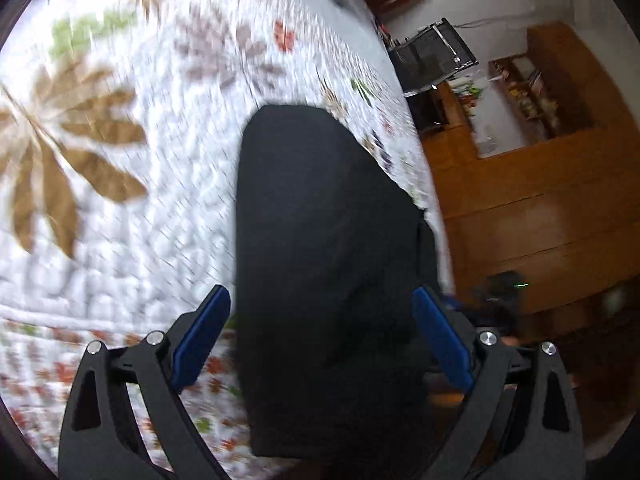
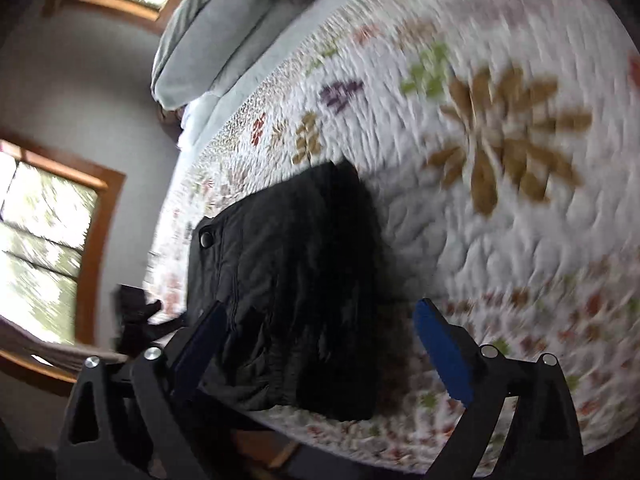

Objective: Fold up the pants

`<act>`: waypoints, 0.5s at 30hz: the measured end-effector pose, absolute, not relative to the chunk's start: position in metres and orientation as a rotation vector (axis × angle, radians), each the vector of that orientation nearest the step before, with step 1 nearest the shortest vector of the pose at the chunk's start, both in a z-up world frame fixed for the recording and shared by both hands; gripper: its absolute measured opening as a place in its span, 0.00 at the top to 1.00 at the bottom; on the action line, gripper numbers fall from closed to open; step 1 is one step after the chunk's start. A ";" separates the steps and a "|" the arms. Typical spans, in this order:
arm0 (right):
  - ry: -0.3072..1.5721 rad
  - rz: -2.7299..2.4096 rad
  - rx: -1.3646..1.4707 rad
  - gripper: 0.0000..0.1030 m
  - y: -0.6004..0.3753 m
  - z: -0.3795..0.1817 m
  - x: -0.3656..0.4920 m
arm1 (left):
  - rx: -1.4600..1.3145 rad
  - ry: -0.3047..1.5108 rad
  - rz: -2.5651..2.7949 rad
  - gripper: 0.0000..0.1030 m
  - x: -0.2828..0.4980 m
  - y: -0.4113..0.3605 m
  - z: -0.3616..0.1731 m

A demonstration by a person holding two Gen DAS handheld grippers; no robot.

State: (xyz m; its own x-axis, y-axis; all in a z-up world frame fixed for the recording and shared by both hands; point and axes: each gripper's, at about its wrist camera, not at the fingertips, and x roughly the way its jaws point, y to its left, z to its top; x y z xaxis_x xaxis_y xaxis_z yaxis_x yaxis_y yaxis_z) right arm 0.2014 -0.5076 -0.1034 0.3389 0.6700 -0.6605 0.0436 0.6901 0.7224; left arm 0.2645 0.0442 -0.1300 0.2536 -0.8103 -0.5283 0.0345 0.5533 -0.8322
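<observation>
Black pants (image 1: 320, 264) lie folded in a compact stack on the white floral quilt (image 1: 120, 184), near the bed's edge. My left gripper (image 1: 322, 316) is open above them, its blue fingers wide on either side of the stack, holding nothing. In the right wrist view the pants (image 2: 288, 280) show a waistband button (image 2: 207, 237) at the left. My right gripper (image 2: 320, 332) is open and empty, hovering over the near end of the stack. Both views are motion-blurred.
The quilt (image 2: 500, 240) covers the bed, with grey pillows (image 2: 212, 40) at its head. Wooden cabinets and floor (image 1: 540, 200) lie beyond the bed's edge, with a black folding chair (image 1: 432, 56). Windows (image 2: 40, 240) are on the wall.
</observation>
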 end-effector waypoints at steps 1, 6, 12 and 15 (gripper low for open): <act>1.179 0.468 0.760 0.07 -0.510 -0.109 0.203 | -0.849 1.209 -0.680 0.10 0.270 0.046 -0.137; 1.213 0.519 0.812 0.07 -0.510 -0.131 0.217 | -0.919 1.265 -0.707 0.10 0.288 0.052 -0.158; 1.248 0.585 0.817 0.07 -0.497 -0.153 0.225 | -0.895 1.298 -0.761 0.10 0.296 0.042 -0.170; 1.240 0.608 0.819 0.03 -0.494 -0.157 0.225 | -0.829 1.306 -0.793 0.10 0.295 0.031 -0.167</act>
